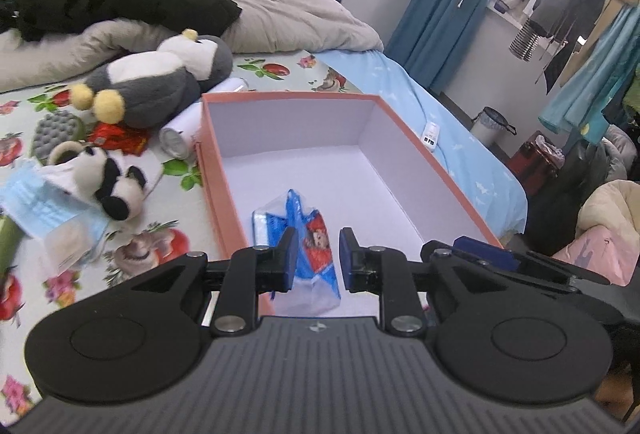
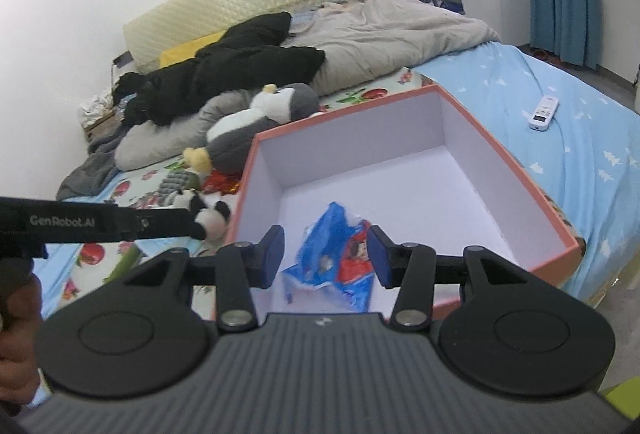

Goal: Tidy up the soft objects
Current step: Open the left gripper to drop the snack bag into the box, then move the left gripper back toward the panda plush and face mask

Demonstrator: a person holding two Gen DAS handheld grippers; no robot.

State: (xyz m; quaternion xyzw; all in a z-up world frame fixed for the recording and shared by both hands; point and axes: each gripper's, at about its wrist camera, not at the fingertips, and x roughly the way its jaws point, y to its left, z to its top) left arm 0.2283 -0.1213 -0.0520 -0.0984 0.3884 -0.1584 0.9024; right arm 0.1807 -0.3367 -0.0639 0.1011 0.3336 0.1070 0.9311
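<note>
The blue-and-red crinkly packet (image 1: 310, 254) lies crumpled on the white floor of the orange box (image 1: 280, 98), near its closest corner, just beyond my fingertips. My left gripper (image 1: 318, 258) has its fingers apart, nothing pressed between them; my right gripper (image 2: 326, 256) stands wider, empty too. Only my left view shows the toy panda (image 1: 114, 183) and face masks (image 1: 38, 205) off to its left; only my right view shows the remote (image 2: 543, 112) far right.

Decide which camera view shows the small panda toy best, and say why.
The left wrist view. The panda lies whole and unblocked on the bed, left of the box, with its face and black limbs visible. In the right wrist view the panda is smaller and partly hidden behind the left gripper's finger.
</note>
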